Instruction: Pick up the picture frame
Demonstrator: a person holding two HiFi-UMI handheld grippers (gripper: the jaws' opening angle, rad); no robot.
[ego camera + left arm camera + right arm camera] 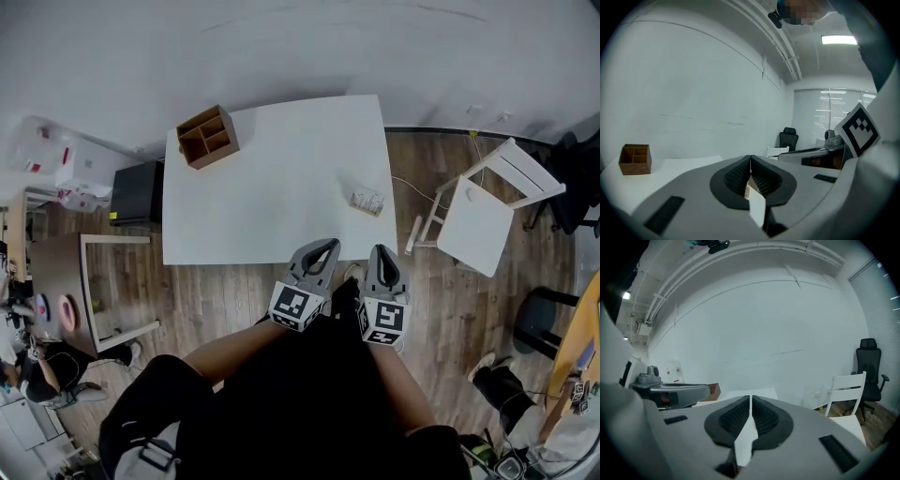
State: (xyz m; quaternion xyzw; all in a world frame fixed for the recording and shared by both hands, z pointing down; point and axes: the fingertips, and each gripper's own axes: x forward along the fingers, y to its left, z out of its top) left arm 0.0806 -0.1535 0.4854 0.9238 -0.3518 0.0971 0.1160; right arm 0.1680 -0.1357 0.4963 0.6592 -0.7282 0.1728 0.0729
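The picture frame (367, 200), small and pale, stands near the right edge of the white table (272, 202). Both grippers are held side by side just short of the table's front edge, nearer to me than the frame. My left gripper (325, 244) is shut with nothing in it, and its ribbed pads (738, 176) meet at the tip. My right gripper (382, 249) is shut and empty too, its jaws closed along one line in the right gripper view (750, 400). Through the gap behind the left jaws a tan sliver (746, 191) shows, perhaps the frame.
A brown wooden compartment box (207, 136) sits at the table's far left corner (635, 159). A white chair (487, 211) stands right of the table. A wooden side table (89, 291) is on the left, and a black office chair (869, 363) stands by the far wall.
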